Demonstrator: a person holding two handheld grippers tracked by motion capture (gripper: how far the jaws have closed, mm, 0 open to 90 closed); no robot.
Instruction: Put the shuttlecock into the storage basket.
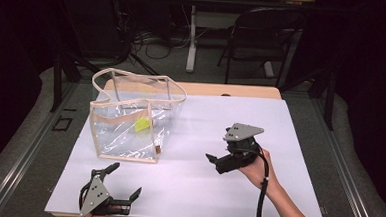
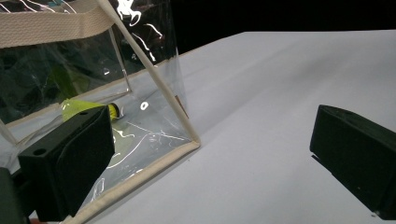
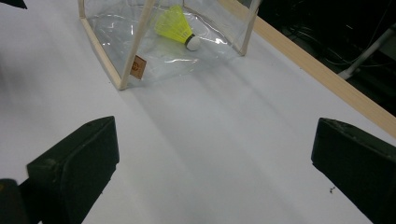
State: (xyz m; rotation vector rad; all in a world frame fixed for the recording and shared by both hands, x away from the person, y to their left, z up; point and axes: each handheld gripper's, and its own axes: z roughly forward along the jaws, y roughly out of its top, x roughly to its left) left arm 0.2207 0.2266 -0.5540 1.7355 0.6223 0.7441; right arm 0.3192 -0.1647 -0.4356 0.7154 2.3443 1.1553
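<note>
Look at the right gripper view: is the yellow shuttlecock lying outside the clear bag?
No, the yellow shuttlecock lies inside the clear bag, behind its transparent wall on the bag's floor.

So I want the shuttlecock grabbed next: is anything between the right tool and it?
Yes: the clear bag's near wall stands between the right tool and the shuttlecock lying inside.

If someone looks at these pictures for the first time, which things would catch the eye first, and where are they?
The eye falls first on the clear plastic bag with cream trim, standing on the left part of the white table. Inside it, on the bottom, lies a bright yellow shuttlecock with a white tip. In front of the bag, the left gripper near the table's front edge and the right gripper farther right both stand open, holding nothing.
</note>
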